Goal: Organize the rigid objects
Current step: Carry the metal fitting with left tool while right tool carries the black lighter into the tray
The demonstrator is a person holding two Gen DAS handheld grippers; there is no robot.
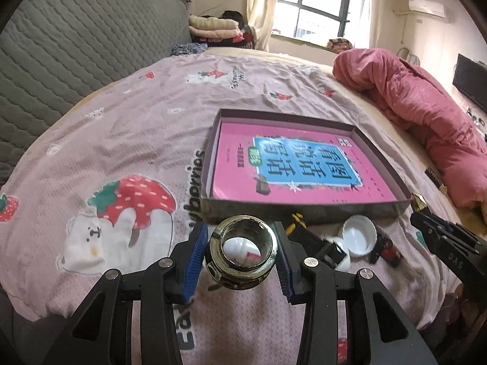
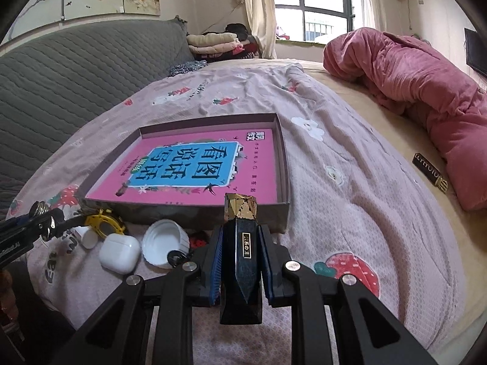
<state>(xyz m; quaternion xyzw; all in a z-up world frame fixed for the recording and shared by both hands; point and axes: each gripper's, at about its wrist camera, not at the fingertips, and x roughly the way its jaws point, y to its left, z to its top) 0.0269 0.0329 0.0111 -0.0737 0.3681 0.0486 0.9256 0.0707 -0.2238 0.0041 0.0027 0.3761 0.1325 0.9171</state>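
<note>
My left gripper is shut on a shiny metal ring fitting and holds it just above the bedsheet, in front of the shallow box. My right gripper is shut on a dark blue faceted bottle with a gold cap, near the box's front wall. A pink book lies inside the box. Loose on the sheet by the box lie a white lid, a white earbud case, a yellow ring piece and a small red-black item.
A rumpled pink quilt lies at the right of the bed. A grey padded headboard stands at the left. Folded clothes are stacked at the far end. A black-gold label item lies by the quilt.
</note>
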